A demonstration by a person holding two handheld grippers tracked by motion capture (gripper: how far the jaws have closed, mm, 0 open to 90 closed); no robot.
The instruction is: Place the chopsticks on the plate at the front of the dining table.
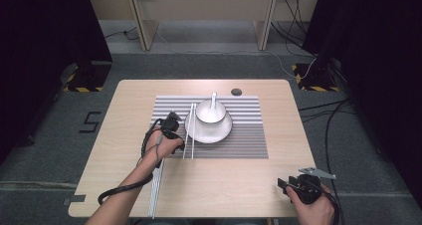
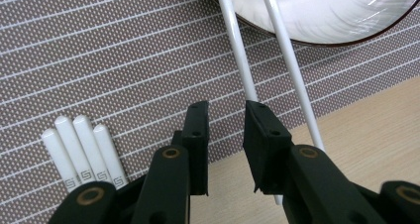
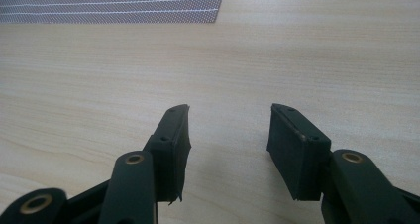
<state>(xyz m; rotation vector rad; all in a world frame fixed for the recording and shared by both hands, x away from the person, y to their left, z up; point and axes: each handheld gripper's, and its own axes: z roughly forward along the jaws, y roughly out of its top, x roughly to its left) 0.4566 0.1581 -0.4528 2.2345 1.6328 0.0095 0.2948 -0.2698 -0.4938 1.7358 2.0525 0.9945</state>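
A: Left gripper view first: what sits nearest?

B: The left gripper (image 2: 227,135), jaws slightly apart, holding nothing, above the placemat's (image 2: 99,60) edge. One white chopstick (image 2: 237,50) runs out from between the jaws; its twin (image 2: 292,70) lies just right of it. Both reach up onto the plate (image 2: 337,16).

A: And the right gripper (image 3: 229,135)?

B: Jaws wide apart over bare table (image 3: 297,45).
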